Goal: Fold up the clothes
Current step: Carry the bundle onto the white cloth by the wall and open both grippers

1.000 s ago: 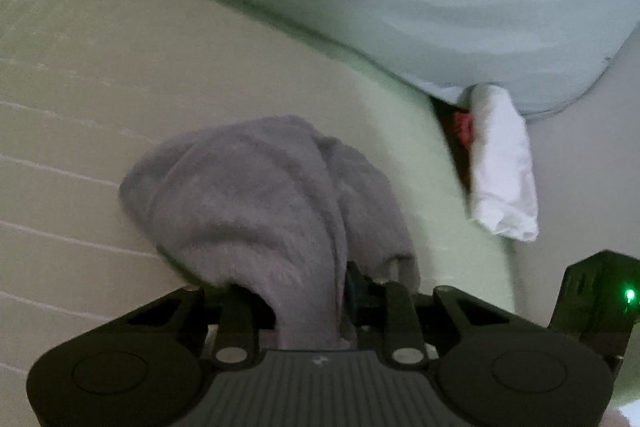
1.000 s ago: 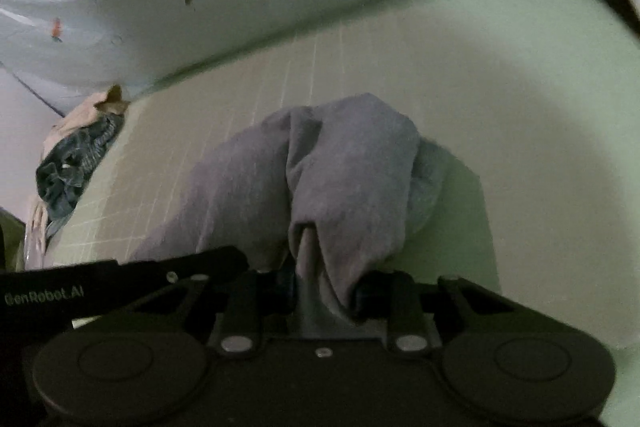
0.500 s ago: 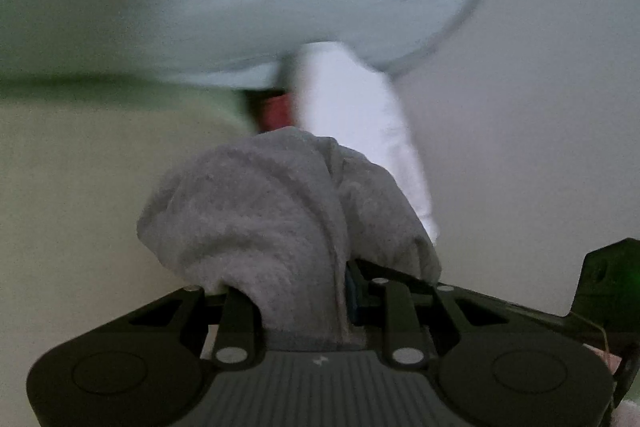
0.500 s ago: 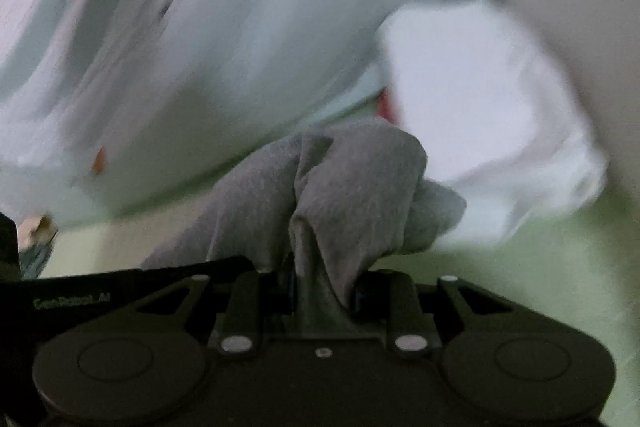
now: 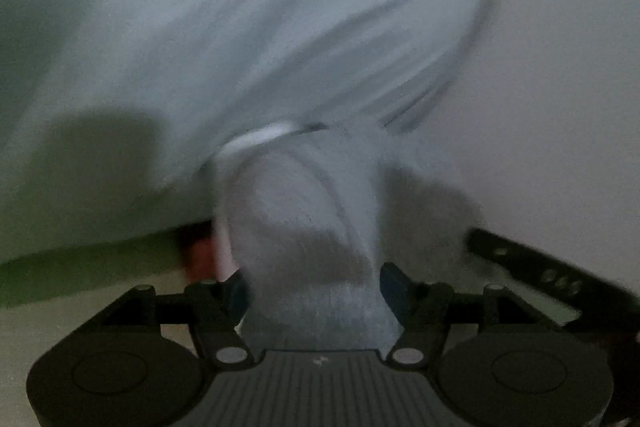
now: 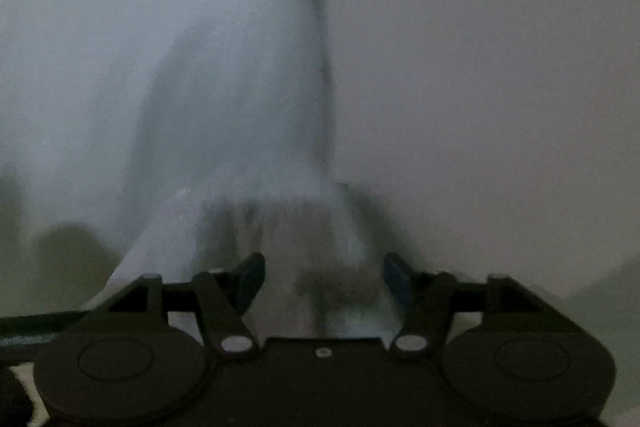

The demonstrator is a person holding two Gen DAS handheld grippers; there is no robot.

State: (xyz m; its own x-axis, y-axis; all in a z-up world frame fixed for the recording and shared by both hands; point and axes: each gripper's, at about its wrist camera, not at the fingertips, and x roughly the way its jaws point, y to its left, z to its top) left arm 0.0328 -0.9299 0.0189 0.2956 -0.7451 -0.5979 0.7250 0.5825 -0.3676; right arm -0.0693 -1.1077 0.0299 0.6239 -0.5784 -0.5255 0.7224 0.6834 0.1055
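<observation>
A: Grey garment [image 5: 312, 251] first, please: where is it, going left to right?

B: On the left, the left gripper [image 5: 314, 287] has it bunched between the jaws, a soft grey mound rising just ahead of the fingertips. The jaws stand wide apart and the cloth fills the gap; whether they pinch it or have let go, I cannot tell through the blur. Past the jaws lies a pale blue sheet [image 5: 200, 27]; a green surface [image 5: 60, 267] sits to the jaws' left.

A: And on the right?

B: The right gripper [image 6: 324, 279] is spread just as wide. Something grey and smeared [image 6: 320, 239] sits between its jaws, probably the same garment, but grip or release is unclear there too.

A: How should this step be handled?

B: My judgement: both views are streaked by fast motion, so slow down, keep the two held edges level and apart, and lay the cloth flat before making a fold
</observation>
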